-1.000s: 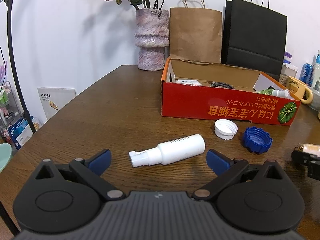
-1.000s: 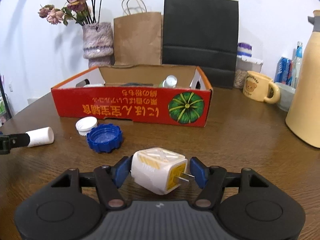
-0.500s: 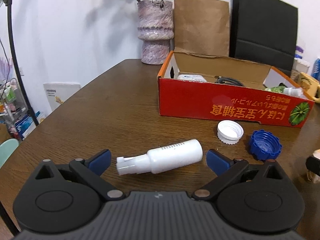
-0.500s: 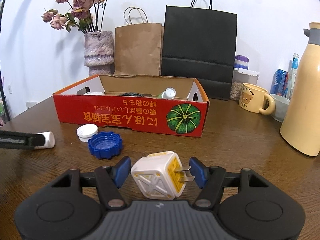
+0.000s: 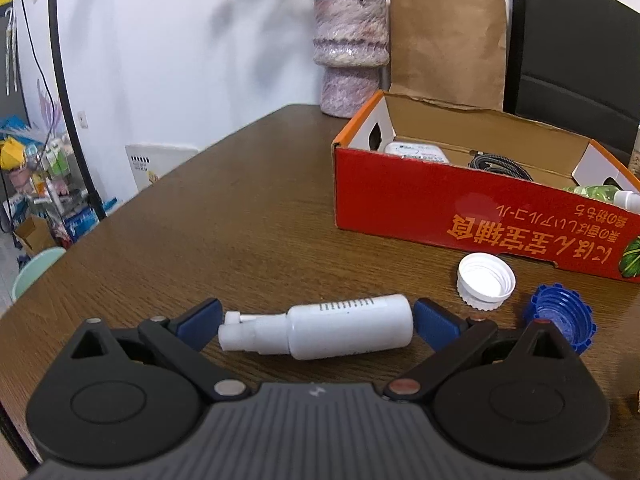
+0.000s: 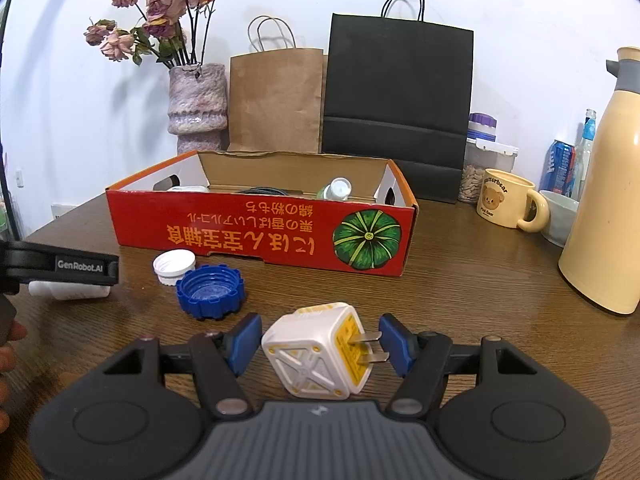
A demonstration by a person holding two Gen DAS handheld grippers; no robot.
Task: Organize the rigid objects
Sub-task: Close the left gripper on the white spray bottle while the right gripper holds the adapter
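A white spray bottle (image 5: pixel 320 326) lies on its side on the brown table, between the blue pads of my left gripper (image 5: pixel 318 318), which is open around it. My right gripper (image 6: pixel 320 340) is shut on a white and yellow plug adapter (image 6: pixel 316 354), its left pad on the body and its right pad at the prongs. A white cap (image 5: pixel 486 282) and a blue cap (image 5: pixel 560 318) lie in front of the red cardboard box (image 5: pixel 460 204). The box (image 6: pixel 260 228) holds a cable, a white item and a small bottle (image 6: pixel 336 190).
A vase with dried flowers (image 6: pixel 196 108), a brown paper bag (image 6: pixel 276 100) and a black bag (image 6: pixel 396 92) stand behind the box. A bear mug (image 6: pixel 506 204), a bowl and a cream thermos (image 6: pixel 608 208) stand at the right. The table edge runs along the left.
My left gripper has moved forward so the spray bottle now lies between its pads. The plug adapter has turned in my right gripper, which sits a little higher and tilted.
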